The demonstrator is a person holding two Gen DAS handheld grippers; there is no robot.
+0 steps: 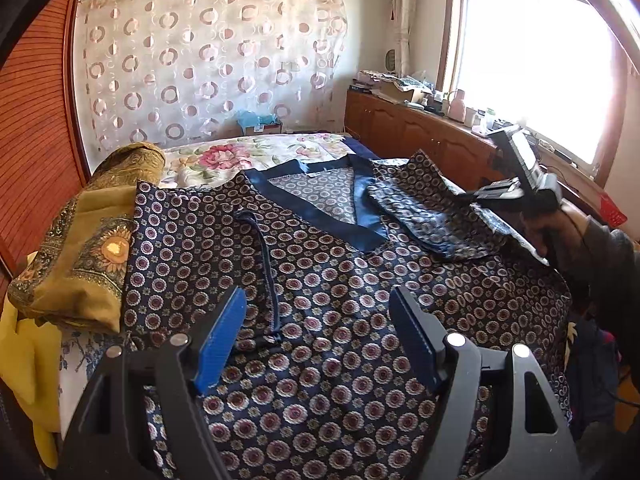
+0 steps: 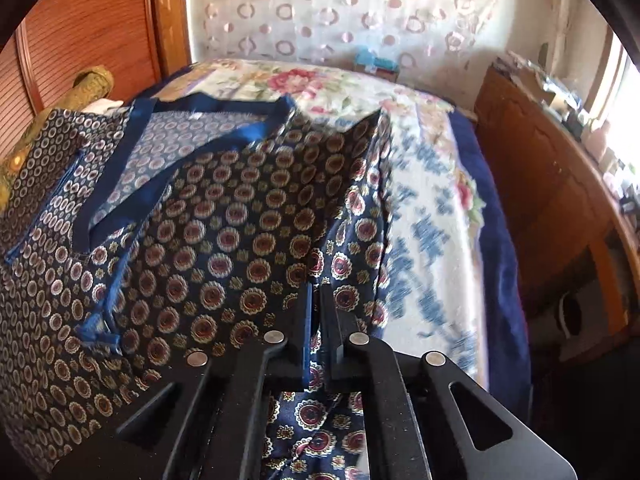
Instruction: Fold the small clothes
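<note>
A dark blue patterned top [image 1: 352,280] with a plain blue V-neck band [image 1: 360,216] is spread across the bed [image 1: 224,156], filling the centre and lower part of the left wrist view. The fabric is judged to be thin, light and limp, probably rather slick, so it should drape and slide instead of holding a crease; a hold at a hem, seam or sleeve edge is judged best, since a pinch in mid-panel would only bunch it. In the right wrist view the right gripper [image 2: 316,300] is seen at lower centre with its jaws pressed together on a raised fold of the top's side edge. The left gripper [image 1: 320,336] hangs over the lower front with jaws spread, nothing between them. A folded mustard cloth [image 1: 88,248] lies at the left.
</note>
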